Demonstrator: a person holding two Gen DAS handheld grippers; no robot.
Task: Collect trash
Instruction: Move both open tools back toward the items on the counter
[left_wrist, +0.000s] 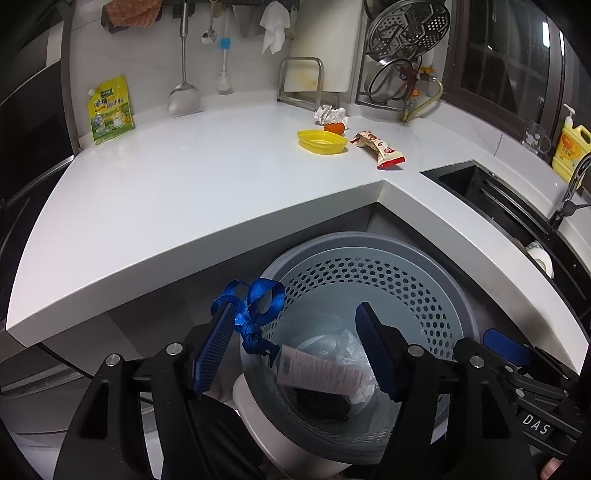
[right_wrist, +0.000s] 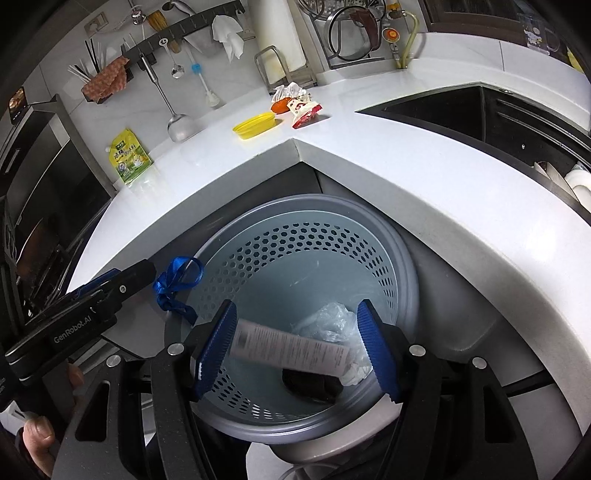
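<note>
Above the perforated grey trash bin (left_wrist: 369, 295) that stood under the corner of the white desk (left_wrist: 184, 184), the left gripper (left_wrist: 299, 350) hung released with a knotted blue ribbon (left_wrist: 251, 306) draped over its left finger, and the right gripper (right_wrist: 295, 350) beside it was spread wide too, gripping nothing. Inside the bin lay a white printed tube (right_wrist: 291, 349), crumpled clear plastic (right_wrist: 328, 317) and a dark object (right_wrist: 314, 386). On the desk, well apart from both grippers, sat a yellow-green seasoning pouch (left_wrist: 109, 110), a yellow lid (left_wrist: 322, 142), an orange peel (left_wrist: 334, 127), a crumpled wrapper (left_wrist: 331, 114) and a red-and-white snack wrapper (left_wrist: 380, 149).
</note>
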